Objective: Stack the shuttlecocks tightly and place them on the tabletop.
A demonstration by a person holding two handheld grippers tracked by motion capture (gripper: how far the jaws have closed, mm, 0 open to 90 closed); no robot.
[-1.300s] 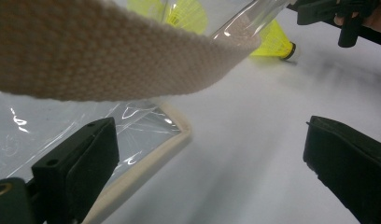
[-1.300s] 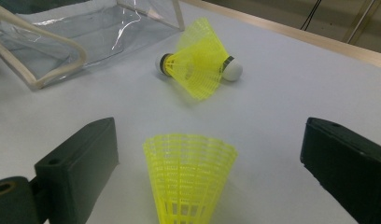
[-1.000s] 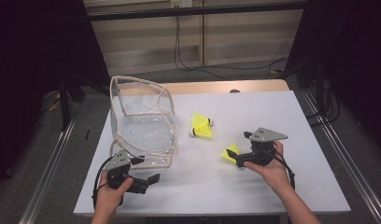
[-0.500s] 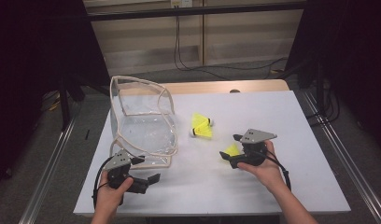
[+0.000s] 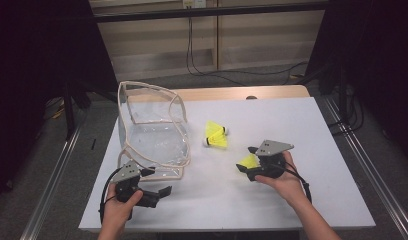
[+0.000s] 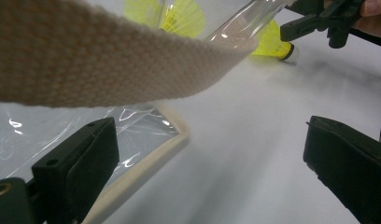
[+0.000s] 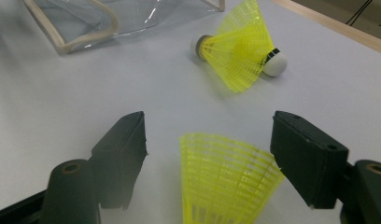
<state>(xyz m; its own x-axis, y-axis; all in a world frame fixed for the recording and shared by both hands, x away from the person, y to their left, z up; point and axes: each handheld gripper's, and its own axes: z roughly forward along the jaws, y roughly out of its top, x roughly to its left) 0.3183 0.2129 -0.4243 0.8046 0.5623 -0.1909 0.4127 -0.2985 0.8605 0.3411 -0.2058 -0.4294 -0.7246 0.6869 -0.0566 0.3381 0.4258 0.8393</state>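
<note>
Left gripper (image 5: 159, 192) rests on the table (image 5: 302, 120) beside the clear bag (image 5: 152, 132), jaws wide, empty. Two yellow shuttlecocks (image 5: 215, 135) lie mid-table. Right gripper (image 7: 209, 154) has just been closing; a third shuttlecock (image 7: 226, 175) lies between its jaws, ungripped.

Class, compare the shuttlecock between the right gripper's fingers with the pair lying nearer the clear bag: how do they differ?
The near shuttlecock lies alone between the right gripper; the pair lies overlapped, free on the table. Its cork is hidden; theirs show, pointing opposite ways. All have yellow skirts.
</note>
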